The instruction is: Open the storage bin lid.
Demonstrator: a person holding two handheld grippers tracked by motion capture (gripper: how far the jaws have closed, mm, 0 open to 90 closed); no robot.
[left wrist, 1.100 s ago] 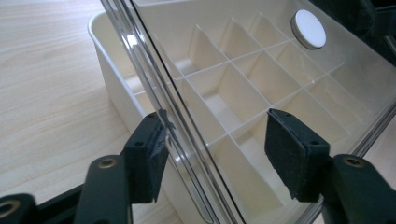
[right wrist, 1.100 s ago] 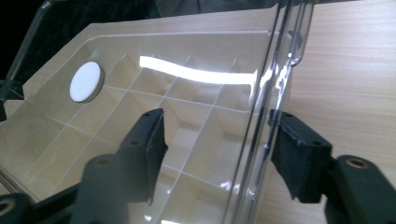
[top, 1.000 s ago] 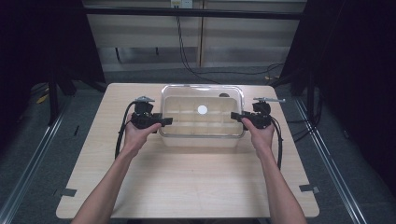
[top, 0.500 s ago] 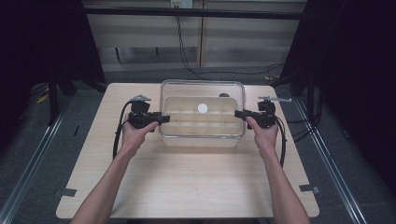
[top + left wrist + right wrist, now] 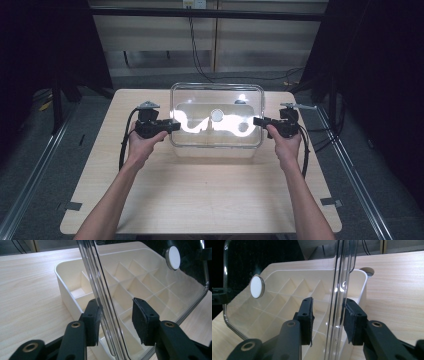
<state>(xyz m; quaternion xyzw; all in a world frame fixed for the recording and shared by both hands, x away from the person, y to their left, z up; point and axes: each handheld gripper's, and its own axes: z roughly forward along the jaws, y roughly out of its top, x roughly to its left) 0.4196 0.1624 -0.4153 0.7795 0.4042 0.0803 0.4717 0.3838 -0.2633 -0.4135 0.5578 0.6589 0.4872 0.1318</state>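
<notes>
Lid (image 5: 217, 120), clear plastic with a white round knob (image 5: 173, 257), is raised off the cream divided box (image 5: 75, 290) on the worktop (image 5: 210, 195). Its edges run between both grippers' jaws. Left gripper (image 5: 117, 320) and right gripper (image 5: 329, 318) have just been closing; neither is clamped yet. Removal remains. No writing is readable.

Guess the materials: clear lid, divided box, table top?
Clear lid: likely hard glossy plastic; see-through, with glare and a molded ribbed edge. Divided box: seemingly matte cream plastic; thin molded partitions, rounded rim. Table top: pale wood-grain surface, satin; whether laminate or real wood is unclear.
</notes>
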